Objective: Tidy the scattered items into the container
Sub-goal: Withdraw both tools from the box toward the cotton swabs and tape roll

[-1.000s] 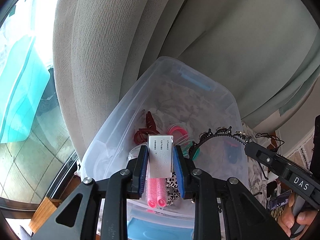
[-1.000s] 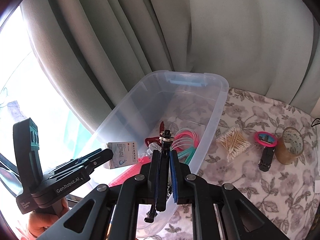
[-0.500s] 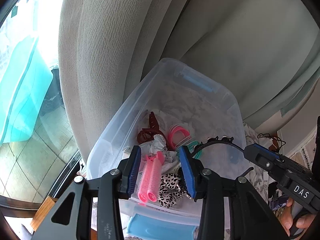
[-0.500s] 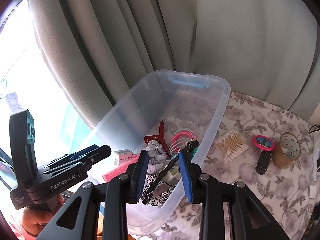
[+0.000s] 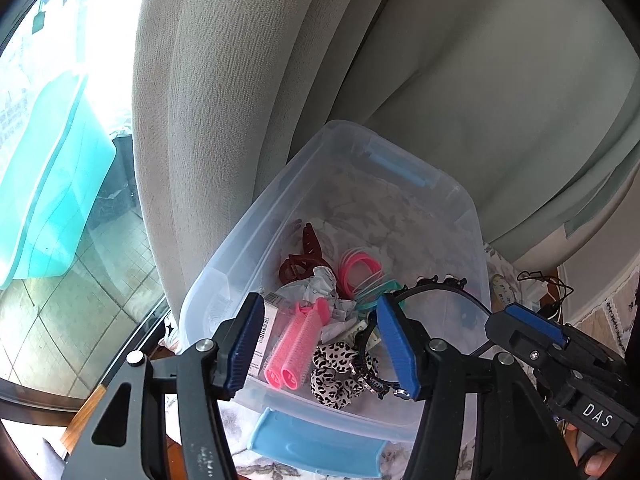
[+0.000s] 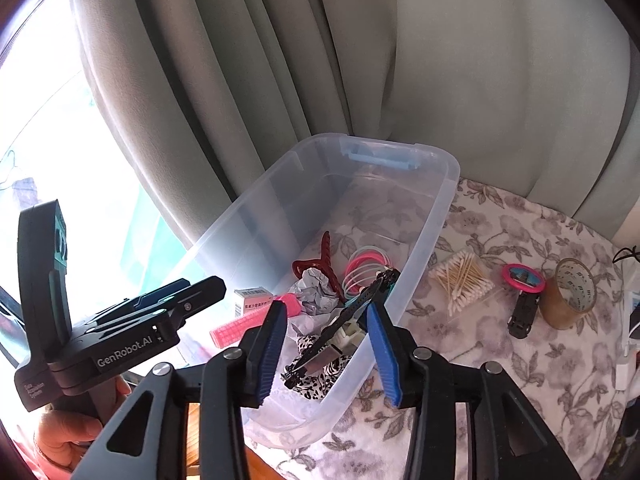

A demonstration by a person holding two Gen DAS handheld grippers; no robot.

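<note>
1. Clear container [image 6: 434, 216] stands on the floral desk [image 6: 500, 360] by the curtain.
2. Left tongs [image 5: 320, 344] and right tongs [image 6: 326, 350]: both spread, empty, above it.
3. Pink rollers [image 5: 296, 344], headband [image 6: 352, 308] lie inside; cotton swabs [image 6: 460, 278] outside.

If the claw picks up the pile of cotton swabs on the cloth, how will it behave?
The cotton swabs lie as a loose pile of thin sticks, so they will probably scatter and some slip out. They look very light. Being round, strays may roll on the flowered cloth.

Cotton swabs [image 6: 464, 278] lie on the table [image 6: 520, 364], right of the container [image 6: 434, 216].
</note>
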